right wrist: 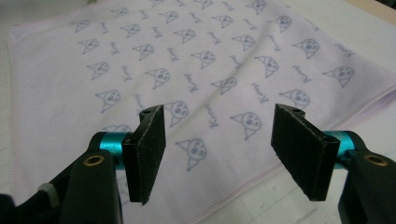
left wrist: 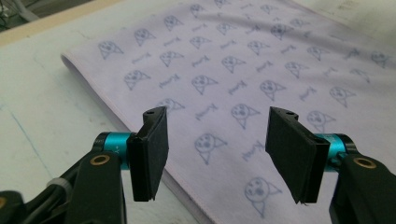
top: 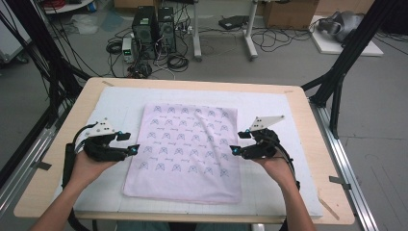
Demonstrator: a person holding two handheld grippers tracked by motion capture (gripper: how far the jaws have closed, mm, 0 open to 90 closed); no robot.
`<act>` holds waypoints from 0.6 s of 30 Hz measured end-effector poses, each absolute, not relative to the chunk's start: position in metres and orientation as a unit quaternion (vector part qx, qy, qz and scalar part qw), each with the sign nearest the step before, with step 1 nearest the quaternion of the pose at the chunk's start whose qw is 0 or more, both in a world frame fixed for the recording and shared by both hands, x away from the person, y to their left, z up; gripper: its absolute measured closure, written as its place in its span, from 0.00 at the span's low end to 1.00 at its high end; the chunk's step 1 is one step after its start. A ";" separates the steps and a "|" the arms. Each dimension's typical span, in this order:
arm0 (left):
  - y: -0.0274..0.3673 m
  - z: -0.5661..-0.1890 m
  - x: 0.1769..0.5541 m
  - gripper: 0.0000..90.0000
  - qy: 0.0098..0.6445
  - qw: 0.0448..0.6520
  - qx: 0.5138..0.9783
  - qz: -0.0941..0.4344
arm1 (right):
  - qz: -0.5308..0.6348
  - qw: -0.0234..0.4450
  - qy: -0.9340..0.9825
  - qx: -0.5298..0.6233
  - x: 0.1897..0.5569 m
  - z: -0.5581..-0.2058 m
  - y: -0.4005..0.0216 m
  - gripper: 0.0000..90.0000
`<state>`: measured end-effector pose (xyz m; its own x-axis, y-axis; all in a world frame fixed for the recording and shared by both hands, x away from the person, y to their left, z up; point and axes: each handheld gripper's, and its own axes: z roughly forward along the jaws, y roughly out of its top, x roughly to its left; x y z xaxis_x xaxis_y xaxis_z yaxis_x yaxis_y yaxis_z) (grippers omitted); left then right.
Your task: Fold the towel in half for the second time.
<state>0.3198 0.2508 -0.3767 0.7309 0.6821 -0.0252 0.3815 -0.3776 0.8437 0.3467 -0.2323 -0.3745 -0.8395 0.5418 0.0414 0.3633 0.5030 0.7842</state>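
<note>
A pale pink cloth (top: 185,149) printed with small blue cat faces lies folded flat in the middle of the white mat (top: 298,192). My left gripper (top: 129,143) hovers at the cloth's left edge, jaws apart with nothing between them. In the left gripper view its gripper (left wrist: 217,149) hangs above the cloth (left wrist: 233,70) near the folded edge. My right gripper (top: 239,142) hovers at the cloth's right edge, also open and empty. From the right gripper view, that gripper (right wrist: 219,154) looks down on the cloth (right wrist: 187,60) and its stitched edge.
The mat lies on a wooden table (top: 53,163) framed by black metal struts (top: 337,82). Behind the table, computer towers (top: 153,31) and tangled cables stand on the floor. A table leg frame (top: 223,33) stands farther back.
</note>
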 end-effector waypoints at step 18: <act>0.249 -0.393 0.406 0.52 0.397 0.409 0.802 0.176 | 0.380 0.125 0.855 0.330 0.426 -0.396 -0.236 0.40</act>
<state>0.4063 0.2488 -0.3925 0.6233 0.7809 -0.0414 0.4919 -0.3503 0.7971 0.4262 -0.2356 -0.3956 -0.7506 0.6598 0.0365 0.4697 0.4938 0.7318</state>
